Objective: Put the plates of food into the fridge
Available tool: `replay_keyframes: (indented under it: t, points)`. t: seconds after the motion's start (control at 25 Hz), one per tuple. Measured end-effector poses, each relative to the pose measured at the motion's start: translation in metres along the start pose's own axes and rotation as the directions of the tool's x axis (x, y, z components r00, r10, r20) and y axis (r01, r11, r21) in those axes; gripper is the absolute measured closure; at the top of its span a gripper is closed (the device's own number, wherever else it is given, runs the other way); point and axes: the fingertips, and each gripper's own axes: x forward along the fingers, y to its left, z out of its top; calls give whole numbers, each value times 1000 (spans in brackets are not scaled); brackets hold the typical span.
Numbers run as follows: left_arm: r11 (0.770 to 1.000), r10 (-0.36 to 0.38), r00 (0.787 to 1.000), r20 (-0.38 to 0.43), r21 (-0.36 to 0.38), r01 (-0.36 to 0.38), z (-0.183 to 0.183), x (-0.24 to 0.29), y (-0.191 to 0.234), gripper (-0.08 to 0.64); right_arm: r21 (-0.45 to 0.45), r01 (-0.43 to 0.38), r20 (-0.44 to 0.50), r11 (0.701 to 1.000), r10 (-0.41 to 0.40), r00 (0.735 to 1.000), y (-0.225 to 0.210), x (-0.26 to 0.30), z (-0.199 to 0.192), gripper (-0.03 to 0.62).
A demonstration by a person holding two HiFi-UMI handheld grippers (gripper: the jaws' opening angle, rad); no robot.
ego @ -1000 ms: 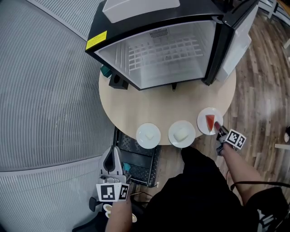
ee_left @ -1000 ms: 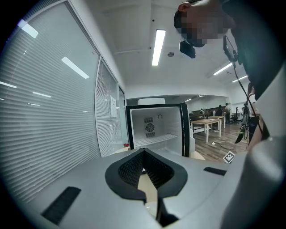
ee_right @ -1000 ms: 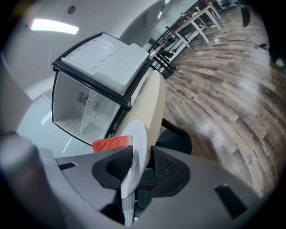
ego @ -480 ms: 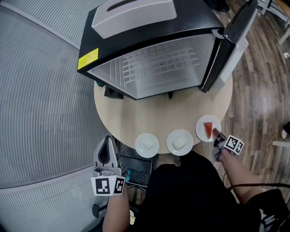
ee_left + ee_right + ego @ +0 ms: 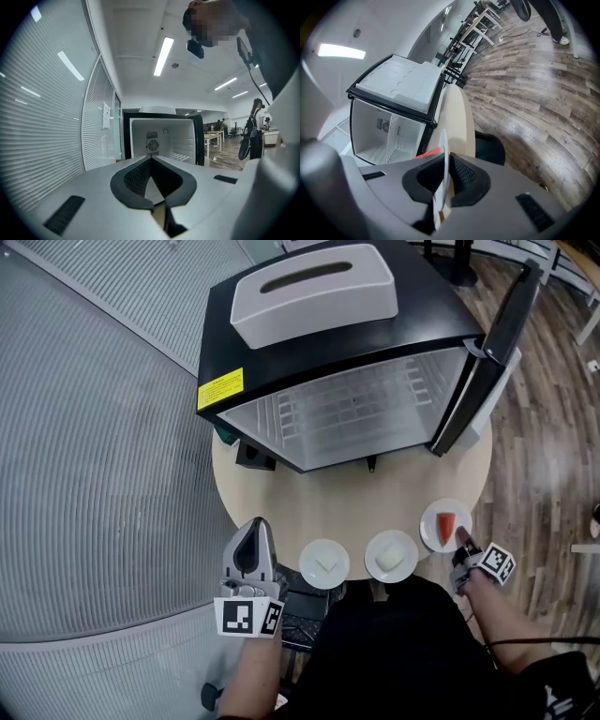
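Holding the left gripper (image 5: 254, 524) clenched shut with nothing in it, tips hanging by the near edge of the table (image 5: 309, 498). Sitting just to its right on the table: left plate (image 5: 312, 574) with a small pale bit of food, then mid plate (image 5: 405, 568) with a pale lump, nothing touching either one. Standing straight ahead of it, fridge (image 5: 347, 413) wide open, door (image 5: 502, 343) swinging off to the right.

Over on the far right, pinching the near rim of the right plate (image 5: 432, 532) in the right gripper (image 5: 461, 539). Jaws just been closing on it, pads now pressing on both faces of the rim. Red wedge (image 5: 445, 523) lying on that plate just past the tips. Plate sitting at the table's edge, well short of the fridge.
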Motion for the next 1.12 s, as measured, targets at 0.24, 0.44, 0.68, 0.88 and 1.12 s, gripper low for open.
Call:
replay_keyframes:
  t: [0.24,0.44,0.68,0.88,1.12]
  points:
    - [997,-75,997,26,-6,75,4,10,5,557,20,-29,55,999,28,998,19,1,-7,566]
    - [994,-107,994,37,2,107,9,9,13,557,49,-81,90,996,76,993,44,7,-14,566]
    - [991,-134,990,49,11,133,14,7,26,557,97,-177,131,979,164,978,86,15,-22,566]
    - [989,-146,987,72,6,146,19,4,36,557,113,-212,145,971,195,970,118,18,-27,566]
    - [990,-139,985,99,-11,141,23,2,53,557,118,-297,150,947,279,949,175,29,-28,566]
